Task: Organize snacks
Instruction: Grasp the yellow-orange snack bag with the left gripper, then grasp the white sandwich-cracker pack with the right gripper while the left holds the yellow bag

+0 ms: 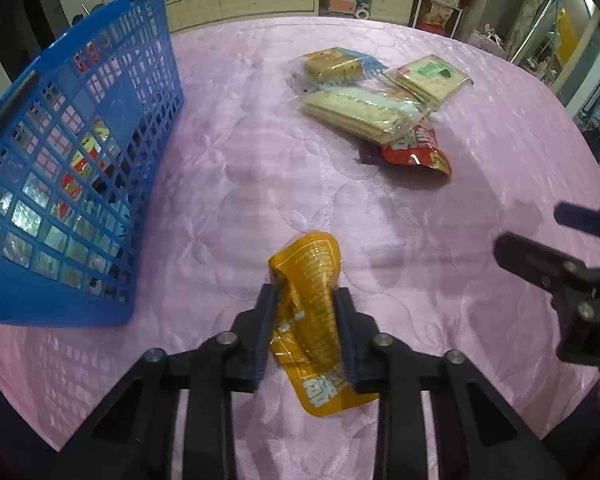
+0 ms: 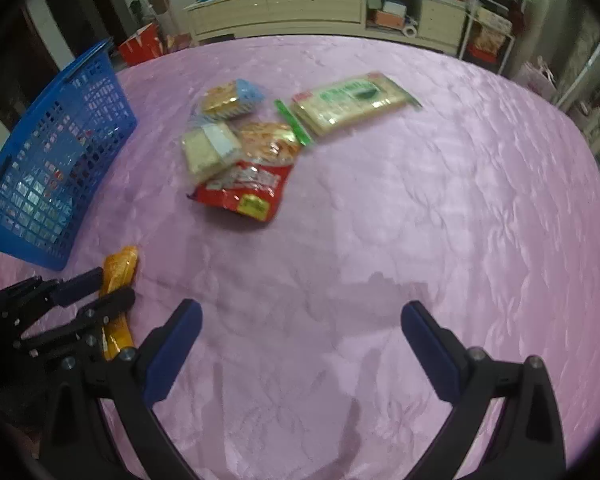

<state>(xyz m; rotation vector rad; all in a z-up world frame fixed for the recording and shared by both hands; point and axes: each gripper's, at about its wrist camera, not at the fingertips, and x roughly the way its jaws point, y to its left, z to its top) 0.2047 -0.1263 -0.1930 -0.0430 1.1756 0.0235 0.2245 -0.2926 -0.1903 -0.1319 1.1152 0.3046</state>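
Beside the blue basket (image 1: 80,152), left gripper (image 1: 306,308) clamps the orange packet (image 1: 312,320). Right gripper (image 2: 300,320) gapes empty. Lift clear of the rim before release.

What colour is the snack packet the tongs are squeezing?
Orange-yellow snack packet, clearest in the left wrist view.

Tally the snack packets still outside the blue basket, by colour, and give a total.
Orange packet, pinched in the left gripper: 1
Red packet: 1
Clear cracker packs with pale blue: 2
Cracker pack with green label: 1
Total: 5
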